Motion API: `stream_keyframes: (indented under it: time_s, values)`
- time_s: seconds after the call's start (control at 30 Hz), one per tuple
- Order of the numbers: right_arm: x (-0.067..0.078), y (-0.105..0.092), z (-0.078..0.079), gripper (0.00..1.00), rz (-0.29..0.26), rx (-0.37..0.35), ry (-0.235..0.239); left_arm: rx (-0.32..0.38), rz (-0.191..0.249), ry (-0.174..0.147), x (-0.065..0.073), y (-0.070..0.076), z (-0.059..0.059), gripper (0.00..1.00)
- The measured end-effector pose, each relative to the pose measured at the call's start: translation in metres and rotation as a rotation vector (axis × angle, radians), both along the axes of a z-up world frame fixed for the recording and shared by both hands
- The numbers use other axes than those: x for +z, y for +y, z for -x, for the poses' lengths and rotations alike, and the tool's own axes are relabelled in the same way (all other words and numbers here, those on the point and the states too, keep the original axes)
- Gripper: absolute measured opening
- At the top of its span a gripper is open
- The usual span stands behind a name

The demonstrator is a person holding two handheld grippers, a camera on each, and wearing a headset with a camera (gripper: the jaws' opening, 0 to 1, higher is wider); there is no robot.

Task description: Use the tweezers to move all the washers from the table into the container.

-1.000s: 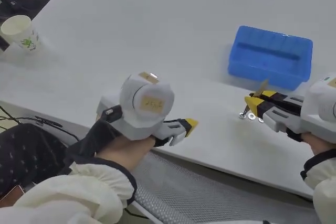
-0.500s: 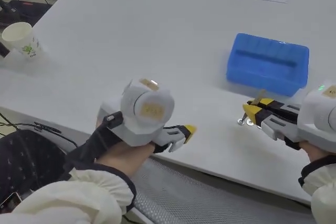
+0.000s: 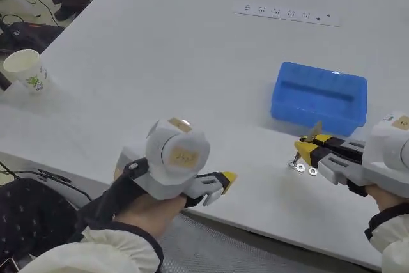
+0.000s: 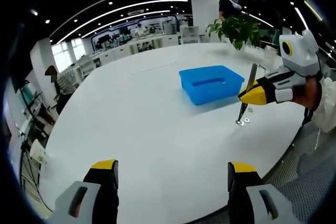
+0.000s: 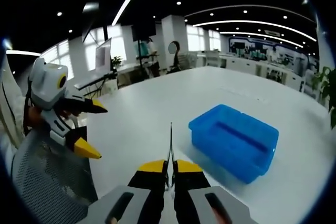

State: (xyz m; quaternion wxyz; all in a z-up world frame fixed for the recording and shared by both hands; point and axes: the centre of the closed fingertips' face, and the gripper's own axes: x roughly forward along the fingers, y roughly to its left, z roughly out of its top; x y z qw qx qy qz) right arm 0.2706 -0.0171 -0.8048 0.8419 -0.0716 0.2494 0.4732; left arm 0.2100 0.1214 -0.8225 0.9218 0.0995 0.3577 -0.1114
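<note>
Washers [image 3: 300, 167], flat metal rings, lie by slim tweezers [image 4: 252, 77] near rectangular container [image 3: 316, 118].

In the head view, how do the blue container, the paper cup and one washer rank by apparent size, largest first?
1. blue container
2. paper cup, clearly smaller
3. washer, by far the smallest

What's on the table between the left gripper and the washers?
Nothing. The head view shows bare table from the left gripper to the washers; the left gripper view shows the same.
</note>
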Motion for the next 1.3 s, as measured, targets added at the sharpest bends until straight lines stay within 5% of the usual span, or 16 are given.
stream_keyframes:
  time_s: [0.63, 1.3]
  values:
    - [0.041, 0.007, -0.007, 0.01, -0.066, -0.028, -0.056, -0.009, 0.007, 0.008, -0.001, -0.003, 0.001, 0.88]
    - [0.056, 0.01, -0.023, 0.01, -0.071, -0.032, -0.095, -0.025, 0.006, 0.018, -0.003, -0.005, 0.003, 0.87]
